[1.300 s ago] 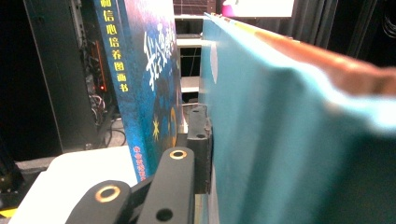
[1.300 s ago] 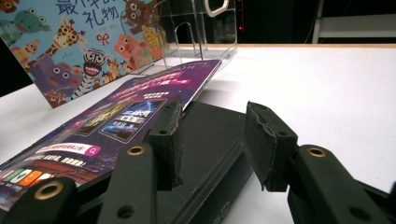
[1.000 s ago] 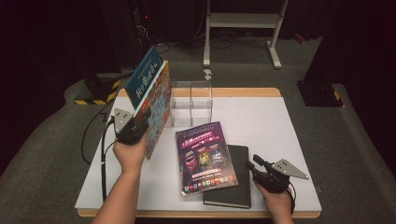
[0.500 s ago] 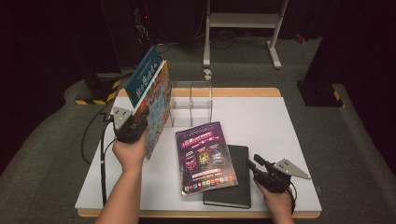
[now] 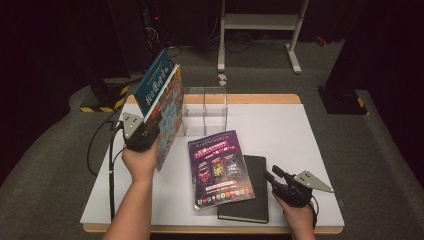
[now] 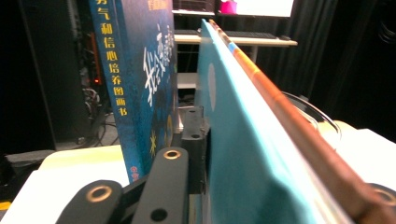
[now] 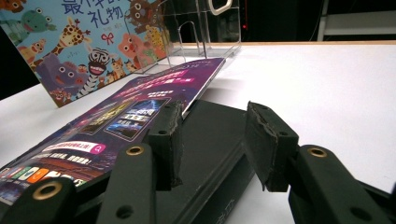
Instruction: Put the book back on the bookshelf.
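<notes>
My left gripper (image 5: pixel 141 135) holds two books upright at the table's left side. A teal-backed picture book with cartoon animals (image 5: pixel 170 120) (image 6: pixel 243 154) (image 7: pixel 84 42) sits between its jaws, bottom edge on the table. A blue book (image 5: pixel 155 82) (image 6: pixel 135 70) stands against the picture book's outer side. My right gripper (image 5: pixel 274 176) (image 7: pixel 212 135) is open and low at the front right, its jaws over the corner of a black notebook (image 5: pixel 252 205) (image 7: pixel 210 112). A purple magazine (image 5: pixel 220 167) (image 7: pixel 116 116) lies partly over the notebook.
A clear acrylic book holder (image 5: pixel 205 110) (image 7: pixel 201 28) stands at the back middle of the white table (image 5: pixel 285 130). The left gripper's cable hangs off the left edge. A metal stand and dark equipment are on the floor behind the table.
</notes>
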A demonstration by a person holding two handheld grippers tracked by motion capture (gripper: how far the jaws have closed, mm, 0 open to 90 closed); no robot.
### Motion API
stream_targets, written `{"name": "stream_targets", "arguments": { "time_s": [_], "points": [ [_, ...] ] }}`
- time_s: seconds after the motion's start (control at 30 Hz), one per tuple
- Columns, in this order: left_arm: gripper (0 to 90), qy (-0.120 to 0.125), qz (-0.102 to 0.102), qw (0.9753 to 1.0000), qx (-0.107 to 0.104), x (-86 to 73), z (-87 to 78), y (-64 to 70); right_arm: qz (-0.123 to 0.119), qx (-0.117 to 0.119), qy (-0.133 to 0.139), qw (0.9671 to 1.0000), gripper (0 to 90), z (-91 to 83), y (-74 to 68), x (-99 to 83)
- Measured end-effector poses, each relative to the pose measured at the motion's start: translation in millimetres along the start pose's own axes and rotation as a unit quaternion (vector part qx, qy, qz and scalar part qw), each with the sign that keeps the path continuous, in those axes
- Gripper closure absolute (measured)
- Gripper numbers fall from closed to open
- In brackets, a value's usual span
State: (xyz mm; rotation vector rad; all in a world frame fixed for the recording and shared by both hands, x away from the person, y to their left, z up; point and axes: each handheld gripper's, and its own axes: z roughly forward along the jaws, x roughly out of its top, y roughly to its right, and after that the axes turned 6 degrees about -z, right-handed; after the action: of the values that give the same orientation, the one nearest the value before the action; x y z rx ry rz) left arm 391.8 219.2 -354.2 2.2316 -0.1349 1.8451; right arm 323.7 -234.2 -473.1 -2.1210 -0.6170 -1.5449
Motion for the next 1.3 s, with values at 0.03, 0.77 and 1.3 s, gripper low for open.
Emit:
{"name": "stream_targets", "arguments": {
  "time_s": [0.03, 0.77, 1.3],
  "points": [
    [75.0, -0.002, 0.005, 1.0000, -0.003, 0.0, -0.7, -1.3, -0.001, 0.001, 0.000, 1.0000, 56.1, 0.1, -0.6, 0.1],
    [81.4, 0.019, -0.027, 0.9983, 0.047, 6.7, 6.6, -4.1, -0.003, 0.004, -0.001, 1.0000, 56.3, 1.1, -0.9, 0.1],
    [81.5, 0.029, -0.006, 0.9981, 0.053, 21.4, 22.7, 1.4, -0.002, 0.004, 0.004, 1.0000, 56.9, -0.9, -0.5, 1.5]
  ]
}}
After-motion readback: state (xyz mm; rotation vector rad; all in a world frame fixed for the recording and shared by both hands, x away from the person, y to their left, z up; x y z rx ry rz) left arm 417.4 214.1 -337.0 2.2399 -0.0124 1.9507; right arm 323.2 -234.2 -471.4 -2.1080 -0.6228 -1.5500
